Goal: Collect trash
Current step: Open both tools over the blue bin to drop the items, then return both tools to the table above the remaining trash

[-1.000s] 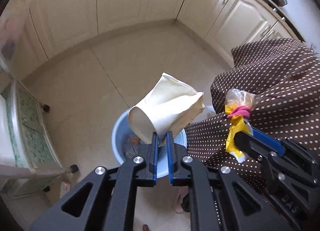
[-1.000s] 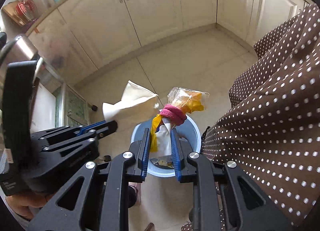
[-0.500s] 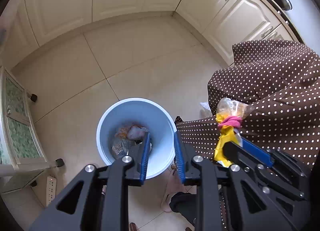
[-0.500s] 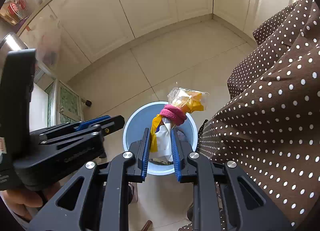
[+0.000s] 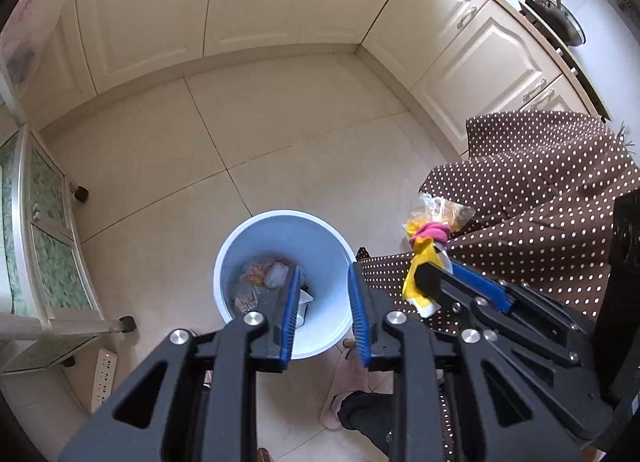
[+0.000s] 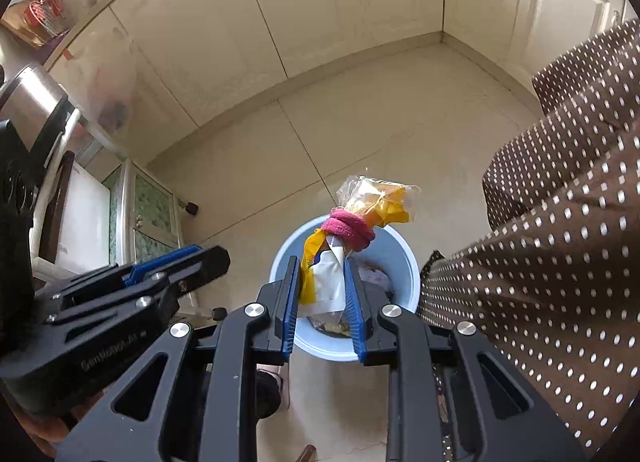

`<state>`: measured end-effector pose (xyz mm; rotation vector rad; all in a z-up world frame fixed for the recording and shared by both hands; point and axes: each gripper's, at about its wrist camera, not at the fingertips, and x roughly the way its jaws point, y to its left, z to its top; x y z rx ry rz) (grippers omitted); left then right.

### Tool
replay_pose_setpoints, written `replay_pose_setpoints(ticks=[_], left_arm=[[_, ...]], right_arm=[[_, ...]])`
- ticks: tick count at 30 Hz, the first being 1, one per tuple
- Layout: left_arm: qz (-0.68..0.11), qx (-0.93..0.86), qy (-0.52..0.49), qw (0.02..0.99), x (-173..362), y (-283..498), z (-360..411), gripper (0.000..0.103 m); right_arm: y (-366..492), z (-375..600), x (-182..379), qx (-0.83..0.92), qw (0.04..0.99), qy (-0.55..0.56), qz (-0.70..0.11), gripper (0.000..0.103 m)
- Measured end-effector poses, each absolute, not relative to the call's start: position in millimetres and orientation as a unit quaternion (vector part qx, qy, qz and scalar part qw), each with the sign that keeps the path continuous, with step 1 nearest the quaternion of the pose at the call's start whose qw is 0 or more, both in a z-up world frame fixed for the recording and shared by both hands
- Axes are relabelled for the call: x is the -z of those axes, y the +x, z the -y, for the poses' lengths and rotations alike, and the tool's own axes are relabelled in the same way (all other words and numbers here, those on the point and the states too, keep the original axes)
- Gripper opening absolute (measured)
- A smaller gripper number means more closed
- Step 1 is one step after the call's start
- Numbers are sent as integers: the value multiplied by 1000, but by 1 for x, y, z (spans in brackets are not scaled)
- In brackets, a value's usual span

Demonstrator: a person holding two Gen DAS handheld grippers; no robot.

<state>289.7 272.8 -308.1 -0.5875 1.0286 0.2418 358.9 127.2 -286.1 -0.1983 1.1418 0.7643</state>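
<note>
A light blue trash bin [image 5: 320, 238] stands on the tiled floor with several scraps [image 5: 264, 274] inside; it also shows in the right wrist view [image 6: 400, 258]. My left gripper [image 5: 323, 286] is open and empty above the bin. My right gripper [image 6: 321, 278] is shut on a bundle of trash [image 6: 356, 222]: a yellow and white wrapper with a clear bag, bound by a pink band. It holds the bundle above the bin. The bundle [image 5: 430, 234] and right gripper also show at the right of the left wrist view.
Cream kitchen cabinets [image 5: 256, 2] line the far walls. A small cart with green glass panels [image 5: 44, 246] stands at the left. A brown polka-dot cloth [image 5: 540, 206] hangs at the right. A power strip [image 5: 103, 372] lies on the floor. A pan [image 5: 556, 18] sits on the stove.
My left gripper opened and let go of the cream paper bag, which is gone from view. The right gripper stays shut on the bundle over the bin.
</note>
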Motion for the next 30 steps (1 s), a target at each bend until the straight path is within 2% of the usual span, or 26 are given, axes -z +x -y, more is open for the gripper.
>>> replay_pose_setpoints(ticks=[2,7,18,21,24,30], left_arm=[[-480,-117,-278,824,305,287,-277,24],[-469,-119,-279,830,291,281,-279,25],[-432,-102,-259,858,233,270,-253,29],[-409,-87,-241,876,200,265,-232,30],[-384,-73,-221,894,165,262,-211,36],[-353,-26,-161,921,105,279,-147,42]], right_arm=[[360,-132,282,-352,773,-92,-520,31],[360,-132,271,-350,782,-96,-508,40],[349,-93,205,-335,818,-90,-459,41],[344,-71,170,-336,833,-81,-433,41],[338,-44,131,-331,853,-77,-397,42],[332,41,64,-285,899,-57,-327,50]])
